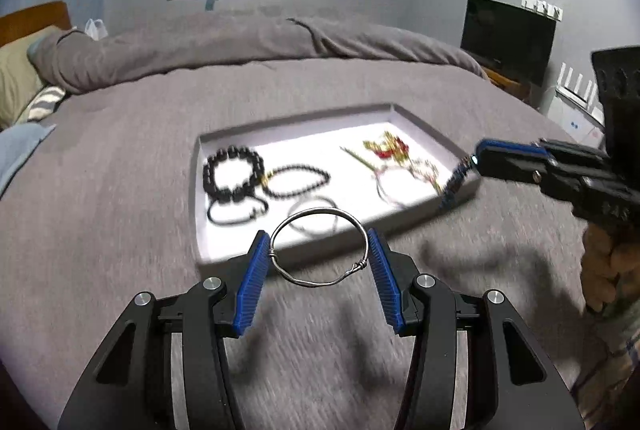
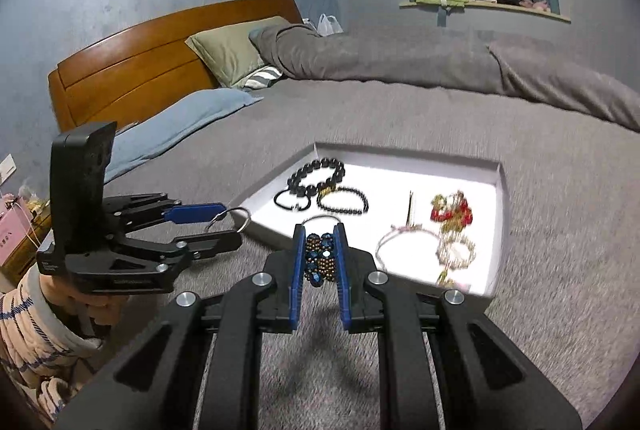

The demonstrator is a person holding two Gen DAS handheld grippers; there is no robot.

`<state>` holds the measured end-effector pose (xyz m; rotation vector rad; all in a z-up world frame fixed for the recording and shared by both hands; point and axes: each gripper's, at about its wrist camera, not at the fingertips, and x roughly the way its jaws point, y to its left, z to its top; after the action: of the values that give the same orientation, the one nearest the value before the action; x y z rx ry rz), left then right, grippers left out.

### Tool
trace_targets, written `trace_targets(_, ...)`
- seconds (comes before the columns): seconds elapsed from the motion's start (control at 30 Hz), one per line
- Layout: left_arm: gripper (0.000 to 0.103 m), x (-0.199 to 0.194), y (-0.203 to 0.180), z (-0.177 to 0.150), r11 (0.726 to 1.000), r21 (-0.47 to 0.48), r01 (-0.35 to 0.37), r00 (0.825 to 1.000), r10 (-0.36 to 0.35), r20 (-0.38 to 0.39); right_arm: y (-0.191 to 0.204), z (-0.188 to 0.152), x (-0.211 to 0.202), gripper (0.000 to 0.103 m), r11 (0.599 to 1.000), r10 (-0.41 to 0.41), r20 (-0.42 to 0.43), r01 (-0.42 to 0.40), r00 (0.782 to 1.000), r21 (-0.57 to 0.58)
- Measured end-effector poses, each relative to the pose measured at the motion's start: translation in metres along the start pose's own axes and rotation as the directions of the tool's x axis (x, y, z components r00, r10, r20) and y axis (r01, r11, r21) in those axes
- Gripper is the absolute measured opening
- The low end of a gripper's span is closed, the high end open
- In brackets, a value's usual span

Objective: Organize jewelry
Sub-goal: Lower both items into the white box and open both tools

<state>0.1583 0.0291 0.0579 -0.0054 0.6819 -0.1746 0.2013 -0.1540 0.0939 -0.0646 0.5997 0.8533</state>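
Two pieces were held above the grey bedspread point(image 1: 120, 190), near the white shallow tray point(image 1: 196, 186). Left gripper point(image 1: 319, 250) clamped a thin, stiff silver wire bangle point(image 1: 319, 248) across its width; right gripper point(image 2: 320, 254) pinched a soft, floppy blue-and-bronze beaded bracelet point(image 2: 319, 258), best gripped mid-band.

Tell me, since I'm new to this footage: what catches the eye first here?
The bright white tray of bracelets on the grey bed. Nearer, the left gripper holds a silver bangle, and the right gripper pinches a blue beaded bracelet.
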Motion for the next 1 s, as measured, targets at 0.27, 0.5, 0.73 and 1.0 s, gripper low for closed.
trace_targets(0.27, 0.051, 0.035, 0.02, 0.032, 0.999, -0.037, -0.021, 1.0, 0.021, 0.002, -0.022, 0.022, 0.02, 0.014, 0.998, -0.056, 0.003, 0.056, 0.998, 0.009)
trace_targets(0.5, 0.051, 0.066, 0.037, 0.025, 0.997, -0.066, -0.034, 0.997, 0.029, -0.071, -0.067, 0.025, 0.037, 0.014, 0.988, -0.129, -0.004, 0.129, 0.992, 0.089)
trace_targets(0.73, 0.052, 0.082, 0.043, 0.02, 0.996, -0.085, -0.014, 0.991, 0.002, -0.132, -0.101, 0.018, 0.05, 0.014, 0.967, -0.2, -0.022, 0.201, 0.98, 0.154)
trace_targets(1.0, 0.053, 0.084, 0.042, 0.017, 0.996, -0.082, -0.017, 0.99, 0.005, -0.142, -0.109, 0.013, 0.055, 0.014, 0.955, -0.242, -0.026, 0.243, 0.97, 0.17)
